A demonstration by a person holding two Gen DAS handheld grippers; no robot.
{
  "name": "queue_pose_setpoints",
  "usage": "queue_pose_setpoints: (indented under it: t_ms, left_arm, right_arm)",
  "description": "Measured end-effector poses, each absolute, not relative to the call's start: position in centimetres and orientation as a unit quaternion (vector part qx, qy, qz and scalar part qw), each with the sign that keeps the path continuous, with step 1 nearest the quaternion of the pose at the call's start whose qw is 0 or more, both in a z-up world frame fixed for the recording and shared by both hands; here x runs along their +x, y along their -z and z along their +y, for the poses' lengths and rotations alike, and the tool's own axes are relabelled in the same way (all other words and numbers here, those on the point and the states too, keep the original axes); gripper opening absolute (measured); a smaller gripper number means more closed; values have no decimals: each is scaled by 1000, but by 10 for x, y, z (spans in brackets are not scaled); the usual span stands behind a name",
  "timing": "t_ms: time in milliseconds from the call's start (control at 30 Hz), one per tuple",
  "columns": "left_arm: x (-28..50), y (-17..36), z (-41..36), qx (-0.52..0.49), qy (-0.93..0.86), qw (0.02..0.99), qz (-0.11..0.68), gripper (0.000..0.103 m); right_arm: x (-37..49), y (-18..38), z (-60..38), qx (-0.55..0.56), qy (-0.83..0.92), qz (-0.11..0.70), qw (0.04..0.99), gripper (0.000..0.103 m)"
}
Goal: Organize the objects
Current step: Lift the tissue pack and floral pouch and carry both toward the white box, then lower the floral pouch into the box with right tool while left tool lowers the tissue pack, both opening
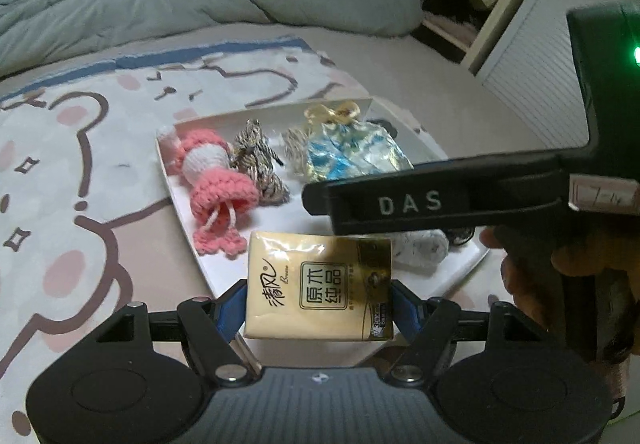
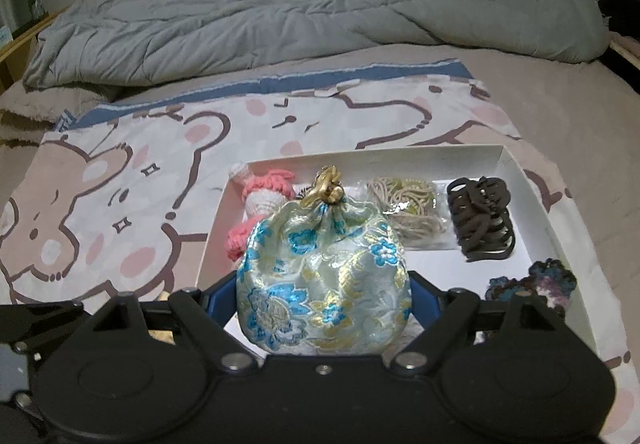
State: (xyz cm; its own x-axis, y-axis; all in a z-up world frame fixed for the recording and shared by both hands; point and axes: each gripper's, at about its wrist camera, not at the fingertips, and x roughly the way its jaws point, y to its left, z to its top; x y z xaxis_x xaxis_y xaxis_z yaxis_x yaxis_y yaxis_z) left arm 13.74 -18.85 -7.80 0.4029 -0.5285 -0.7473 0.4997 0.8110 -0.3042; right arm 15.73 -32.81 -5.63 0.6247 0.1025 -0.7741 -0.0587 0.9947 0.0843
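Note:
My left gripper (image 1: 318, 302) is shut on a yellow tissue pack (image 1: 320, 284) and holds it over the near edge of a white tray (image 1: 176, 187). My right gripper (image 2: 322, 294) is shut on a silky blue and gold drawstring pouch (image 2: 324, 284), held above the tray (image 2: 516, 171). The pouch also shows in the left wrist view (image 1: 352, 151). In the tray lie a pink and white crochet doll (image 1: 216, 179), a striped bow (image 1: 260, 159), a beige cord bundle (image 2: 412, 207), a dark hair claw (image 2: 482, 219) and a dark crochet flower (image 2: 536, 282).
The tray lies on a cartoon bear blanket (image 2: 120, 211) on a bed. A grey duvet (image 2: 300, 3) is bunched at the far side. The right gripper's black body (image 1: 460, 199) crosses the left wrist view. A white cabinet (image 1: 532, 63) stands at the right.

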Motion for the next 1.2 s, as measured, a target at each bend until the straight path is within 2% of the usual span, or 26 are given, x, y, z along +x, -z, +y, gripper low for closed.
queue_pose_setpoints:
  t_ms: [300, 367, 400, 433, 467, 633, 1200]
  left_arm:
    - [144, 98, -203, 20, 327, 816, 476, 74]
    - [144, 101, -205, 23, 327, 816, 476, 81]
    - [144, 103, -205, 24, 327, 815, 478, 90]
    - [144, 103, -205, 21, 336, 813, 475, 94]
    - [144, 103, -207, 22, 337, 812, 476, 94]
    - [139, 99, -210, 41, 336, 815, 469, 95]
    - [130, 84, -195, 27, 323, 824, 464, 95]
  right_arm:
    - [169, 73, -333, 35, -27, 453, 890, 86]
    - [171, 77, -335, 47, -29, 456, 888, 86]
    - [171, 80, -336, 53, -29, 457, 888, 88]
    - [172, 82, -336, 60, -27, 459, 886, 93]
    - [174, 86, -337, 64, -20, 467, 882, 103]
    - [171, 91, -337, 31, -4, 476, 879, 103]
    - [155, 66, -341, 61, -19, 445, 893, 103]
